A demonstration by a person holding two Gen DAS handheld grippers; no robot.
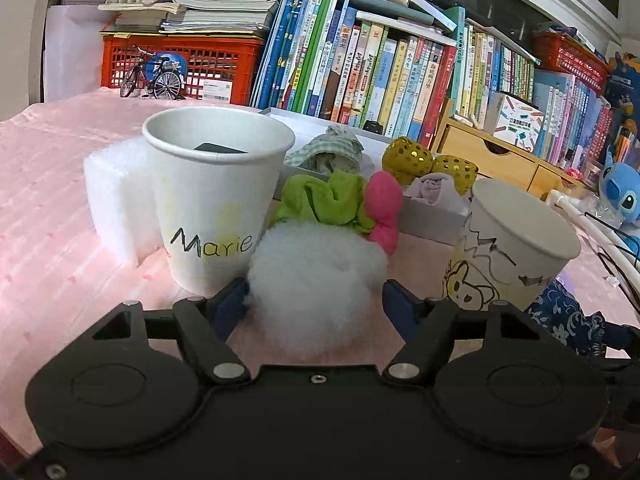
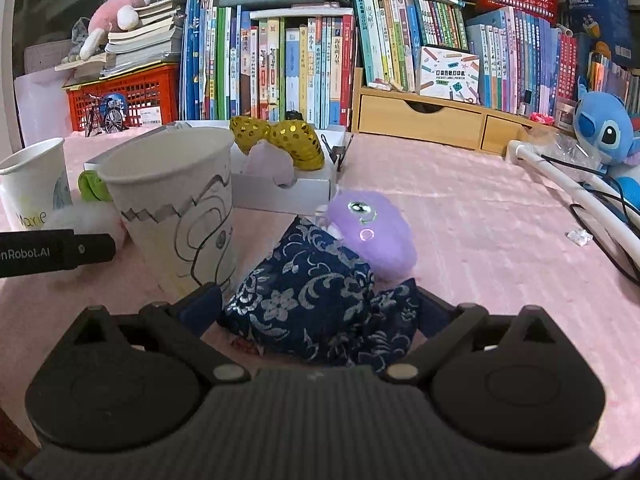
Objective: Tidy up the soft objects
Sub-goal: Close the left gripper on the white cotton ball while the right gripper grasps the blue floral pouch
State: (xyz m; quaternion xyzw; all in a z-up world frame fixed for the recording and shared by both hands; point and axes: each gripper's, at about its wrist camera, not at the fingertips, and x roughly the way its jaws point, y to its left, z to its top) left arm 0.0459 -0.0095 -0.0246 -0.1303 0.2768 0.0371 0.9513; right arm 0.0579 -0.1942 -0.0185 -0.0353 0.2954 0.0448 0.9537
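A white fluff ball (image 1: 316,276) lies on the pink cloth between the fingers of my left gripper (image 1: 316,296). The blue pads sit right at its two sides and the ball looks unsqueezed, so the jaws stand open. Behind it are a green cloth (image 1: 320,200), a pink soft piece (image 1: 384,208) and the "Marie" paper cup (image 1: 216,208). My right gripper (image 2: 316,304) is open around a navy flowered pouch (image 2: 312,304) that slumps on the cloth. A purple plush (image 2: 372,232) leans just beyond it. A drawn-on paper cup (image 2: 176,208) stands to the left.
A grey box (image 2: 280,196) holds gold sequin pieces (image 2: 296,144) and a pale cloth. A white foam block (image 1: 116,200) sits left of the Marie cup. Books, a red crate (image 1: 180,64) and wooden drawers (image 2: 420,120) line the back. A blue plush (image 2: 600,128), white tube and cables lie right.
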